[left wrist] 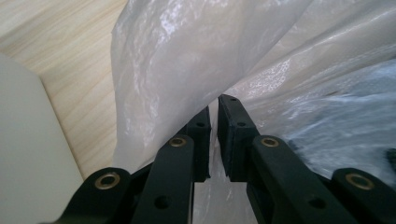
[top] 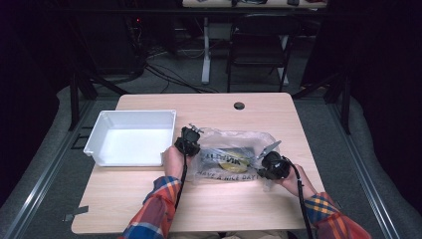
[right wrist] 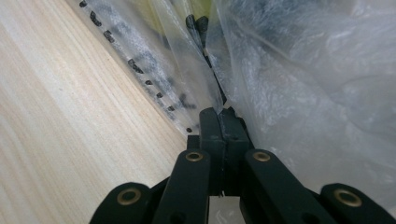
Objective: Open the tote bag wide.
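Looking down from the high view, you hold a clear printed plastic bag (top: 234, 152) flat on the wooden table (top: 209, 107), just right of the white bin (top: 130, 137). Your left gripper (top: 191, 130) takes its left edge, your right gripper (top: 271, 148) its right edge.

In the left gripper view, the jaws stand nearly together with a thin fold of the film (left wrist: 187, 60) between them; the grip looks light.

In the right gripper view, the jaws are pressed fully together on the bag's edge (right wrist: 212, 88).

Judged step: securing both edges. Next, confirm the left pinch, then lift evenly so the yellow and dark contents (top: 231, 158) stay inside.
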`<state>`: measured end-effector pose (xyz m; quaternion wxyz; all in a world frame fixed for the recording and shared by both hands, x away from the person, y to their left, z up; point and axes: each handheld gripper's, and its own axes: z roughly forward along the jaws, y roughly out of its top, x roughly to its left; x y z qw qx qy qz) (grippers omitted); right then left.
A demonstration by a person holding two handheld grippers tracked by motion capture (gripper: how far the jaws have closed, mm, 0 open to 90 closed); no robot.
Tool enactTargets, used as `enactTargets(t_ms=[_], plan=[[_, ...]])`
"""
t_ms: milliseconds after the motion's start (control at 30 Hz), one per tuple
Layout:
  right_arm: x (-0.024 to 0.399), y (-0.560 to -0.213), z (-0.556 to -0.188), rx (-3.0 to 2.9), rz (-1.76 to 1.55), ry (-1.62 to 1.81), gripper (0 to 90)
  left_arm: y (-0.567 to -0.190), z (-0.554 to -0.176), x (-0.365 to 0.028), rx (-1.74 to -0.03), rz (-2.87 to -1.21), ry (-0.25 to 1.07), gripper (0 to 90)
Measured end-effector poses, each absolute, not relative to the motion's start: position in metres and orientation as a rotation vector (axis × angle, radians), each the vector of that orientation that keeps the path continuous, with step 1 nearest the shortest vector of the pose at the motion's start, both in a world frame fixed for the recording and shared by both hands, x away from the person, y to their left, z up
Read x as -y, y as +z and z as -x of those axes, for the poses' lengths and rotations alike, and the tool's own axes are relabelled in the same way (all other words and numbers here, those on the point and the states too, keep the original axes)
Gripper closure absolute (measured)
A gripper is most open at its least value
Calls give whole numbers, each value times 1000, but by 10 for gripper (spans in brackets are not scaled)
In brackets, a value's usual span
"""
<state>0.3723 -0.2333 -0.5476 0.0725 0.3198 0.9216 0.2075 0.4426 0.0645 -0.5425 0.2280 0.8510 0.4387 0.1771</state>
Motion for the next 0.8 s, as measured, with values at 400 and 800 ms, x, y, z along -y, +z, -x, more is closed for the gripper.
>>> enactTargets(t_ms=[400, 800], plan=[[232, -512, -369, -2706, -927, 843, 657, -511, -433, -76, -1171, -2261, 446, 594], [228, -486, -382, -2516, -935, 926, 463, -481, -382, -50, -846, -2381, 445, 460]])
